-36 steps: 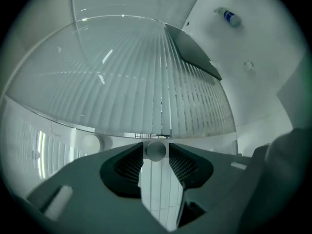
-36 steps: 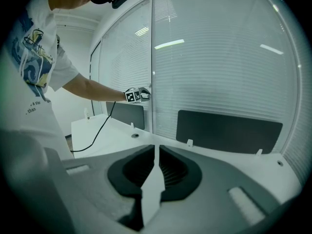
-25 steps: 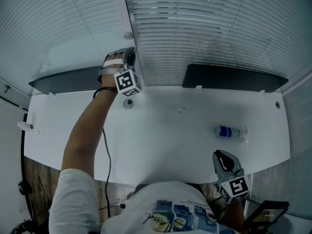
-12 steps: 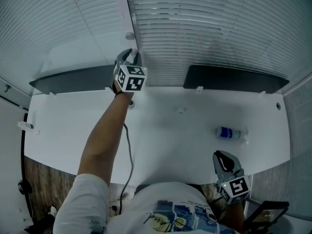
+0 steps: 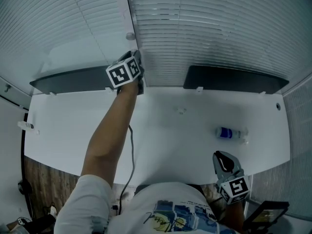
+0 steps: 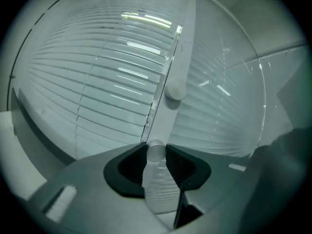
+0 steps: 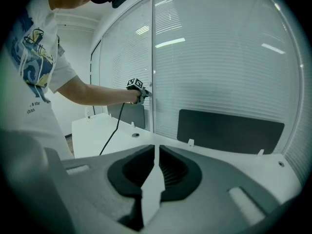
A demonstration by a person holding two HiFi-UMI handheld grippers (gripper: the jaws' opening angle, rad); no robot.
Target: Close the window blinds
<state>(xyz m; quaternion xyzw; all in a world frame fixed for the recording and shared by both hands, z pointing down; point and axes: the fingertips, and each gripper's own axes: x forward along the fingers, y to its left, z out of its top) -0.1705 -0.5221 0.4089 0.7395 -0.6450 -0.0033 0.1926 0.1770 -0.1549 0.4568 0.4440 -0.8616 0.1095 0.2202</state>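
Observation:
White slatted blinds (image 5: 204, 28) hang behind glass on both sides of a white window post (image 6: 179, 57). The post carries two round knobs. The upper knob (image 6: 174, 90) is free. The lower knob (image 6: 156, 151) sits between my left gripper's pads, which press on it from both sides. In the head view my left gripper (image 5: 136, 57) is held out at arm's length against the post, above the far edge of the desk. My right gripper (image 5: 222, 156) rests low near the desk's near right edge, shut with nothing in it (image 7: 156, 150).
A white desk (image 5: 161, 140) runs under the window, with a small water bottle (image 5: 228, 131) lying at its right. Two dark panels (image 5: 234, 78) stand along its far edge. A cable (image 5: 130, 145) hangs from my left arm. A dark device (image 5: 265, 213) sits at the bottom right.
My left gripper has rolled about its own axis while staying on the knob at the post; its marker cube has swung round to another side. The right gripper has kept still.

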